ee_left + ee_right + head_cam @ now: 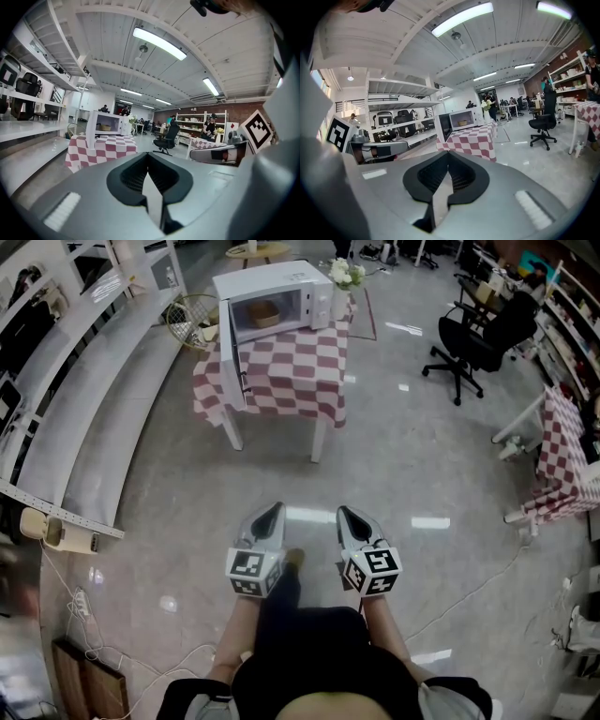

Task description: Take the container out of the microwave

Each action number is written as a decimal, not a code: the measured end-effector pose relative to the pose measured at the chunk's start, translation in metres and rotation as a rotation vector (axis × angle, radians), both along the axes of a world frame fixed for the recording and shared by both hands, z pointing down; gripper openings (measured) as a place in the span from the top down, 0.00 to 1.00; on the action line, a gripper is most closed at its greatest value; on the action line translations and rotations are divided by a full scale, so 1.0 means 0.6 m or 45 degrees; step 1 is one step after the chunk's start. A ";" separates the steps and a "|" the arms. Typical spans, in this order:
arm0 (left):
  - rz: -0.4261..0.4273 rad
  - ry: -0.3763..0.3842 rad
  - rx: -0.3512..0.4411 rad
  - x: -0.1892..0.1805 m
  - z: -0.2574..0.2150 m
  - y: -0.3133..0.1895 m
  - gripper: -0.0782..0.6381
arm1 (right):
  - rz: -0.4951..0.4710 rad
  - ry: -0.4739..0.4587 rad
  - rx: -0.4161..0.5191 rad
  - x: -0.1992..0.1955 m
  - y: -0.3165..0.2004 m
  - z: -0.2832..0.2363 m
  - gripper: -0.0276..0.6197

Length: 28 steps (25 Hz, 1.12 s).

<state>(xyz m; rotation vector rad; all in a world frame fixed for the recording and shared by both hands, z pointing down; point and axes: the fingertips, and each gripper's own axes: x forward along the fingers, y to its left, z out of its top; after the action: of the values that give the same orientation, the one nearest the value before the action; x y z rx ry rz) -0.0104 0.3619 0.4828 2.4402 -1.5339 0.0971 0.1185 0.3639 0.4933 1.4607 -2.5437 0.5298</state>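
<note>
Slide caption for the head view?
Shut left gripper and right gripper far from open white microwave holding tan container on red-checked table.

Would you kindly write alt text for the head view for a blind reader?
Seen from above, a person holds the left gripper and right gripper, jaws shut and empty, over a glossy floor. Ahead, a white microwave on a checked table has its door open, a container inside.

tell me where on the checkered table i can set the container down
The table is bare in front of the microwave, from its open door on the left to the table's right edge. The back is crowded: the microwave and a flower vase fill it.
</note>
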 end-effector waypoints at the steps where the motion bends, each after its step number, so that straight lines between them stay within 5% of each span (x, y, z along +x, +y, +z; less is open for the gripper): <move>1: 0.000 0.001 -0.003 -0.002 0.000 -0.008 0.88 | 0.000 0.002 -0.003 -0.002 -0.008 0.000 0.95; 28: 0.105 0.010 -0.014 -0.047 0.004 -0.214 0.88 | 0.121 -0.001 -0.029 -0.038 -0.198 0.002 0.95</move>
<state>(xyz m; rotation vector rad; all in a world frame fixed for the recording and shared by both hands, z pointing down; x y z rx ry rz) -0.0388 0.2338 0.4855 2.4920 -1.4262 0.1109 0.0957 0.2449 0.4943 1.5801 -2.4702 0.5710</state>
